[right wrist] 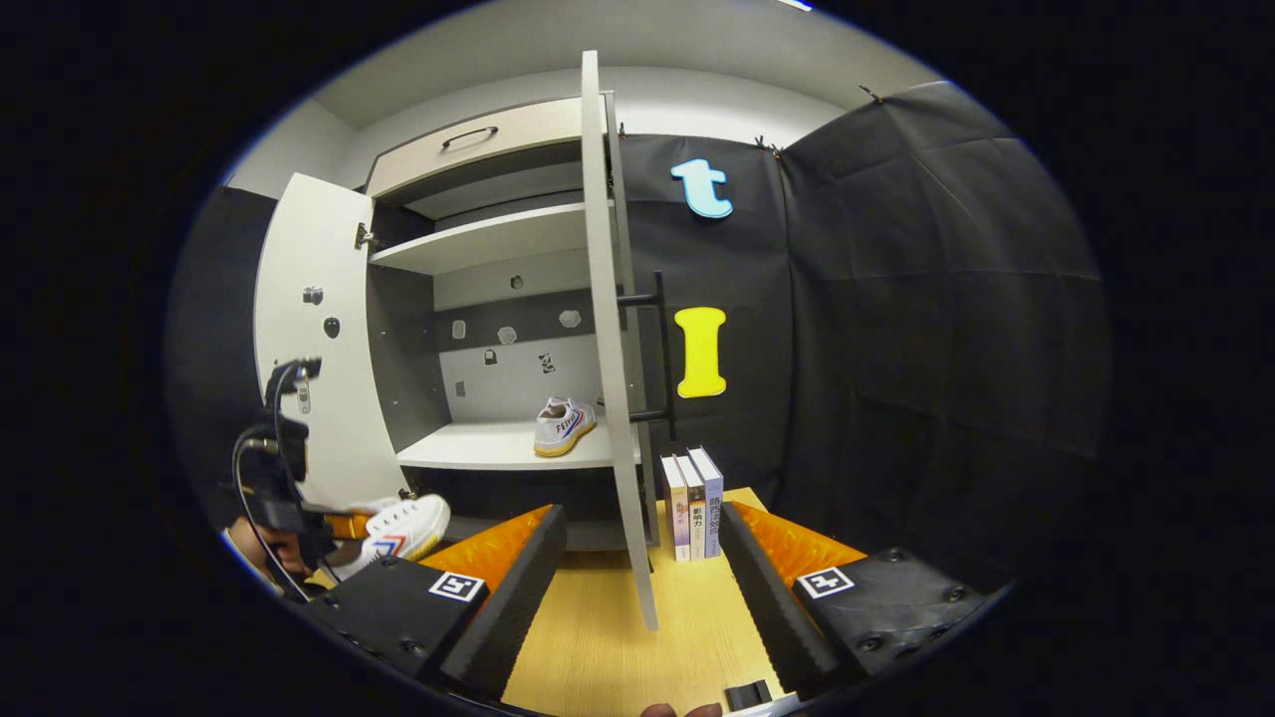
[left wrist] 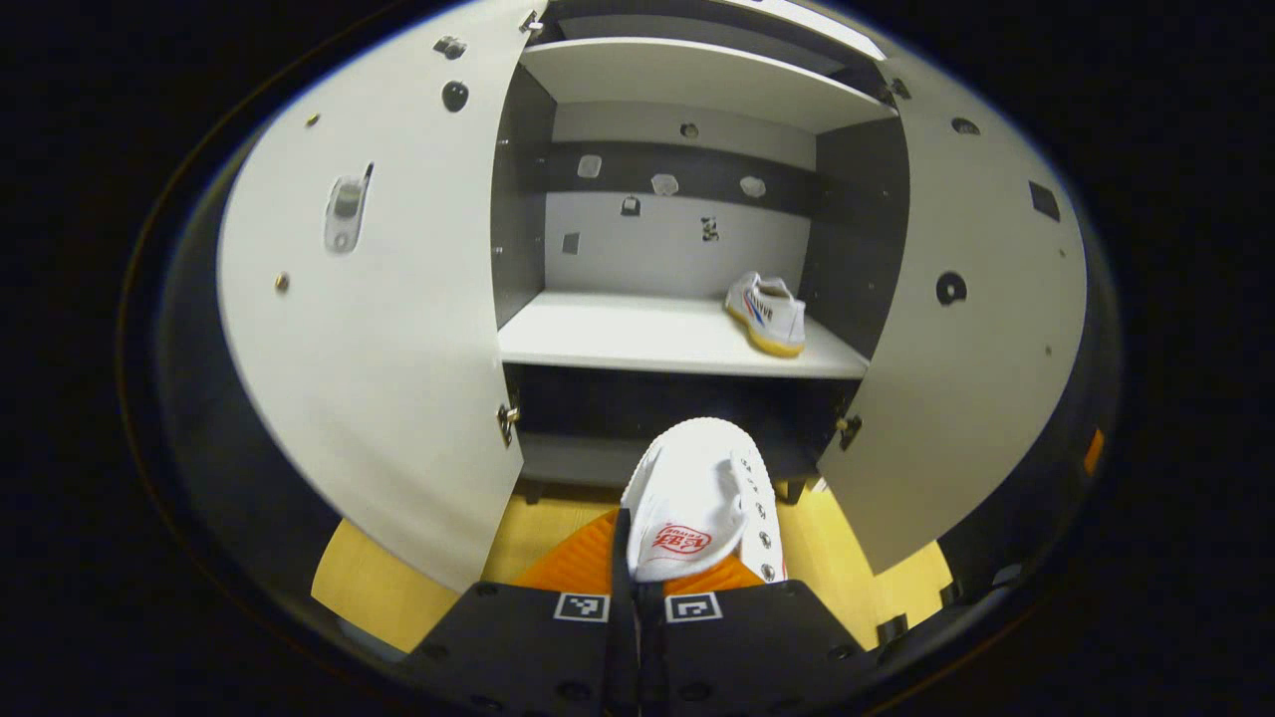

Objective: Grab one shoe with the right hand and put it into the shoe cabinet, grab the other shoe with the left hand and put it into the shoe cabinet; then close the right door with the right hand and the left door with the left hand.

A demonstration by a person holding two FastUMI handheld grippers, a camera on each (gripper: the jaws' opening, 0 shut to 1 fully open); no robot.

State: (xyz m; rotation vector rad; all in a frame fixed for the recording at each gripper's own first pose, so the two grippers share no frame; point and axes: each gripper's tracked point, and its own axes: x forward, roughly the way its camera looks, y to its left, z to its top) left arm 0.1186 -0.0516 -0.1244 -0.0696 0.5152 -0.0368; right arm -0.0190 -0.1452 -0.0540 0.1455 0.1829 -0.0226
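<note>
Left gripper view: a white shoe point(left wrist: 697, 503) is clamped between the left gripper's point(left wrist: 637, 597) closed jaws before the open shoe cabinet point(left wrist: 677, 334), where the other shoe point(left wrist: 767, 312) is set on the shelf. The right gripper's point(right wrist: 637, 578) jaws are spread wide, empty, above the surface point(right wrist: 618, 637).

left claw point(left wrist: 637, 588) clamps shoe point(left wrist: 697, 498) | cabinet point(left wrist: 677, 334) doors open
</note>
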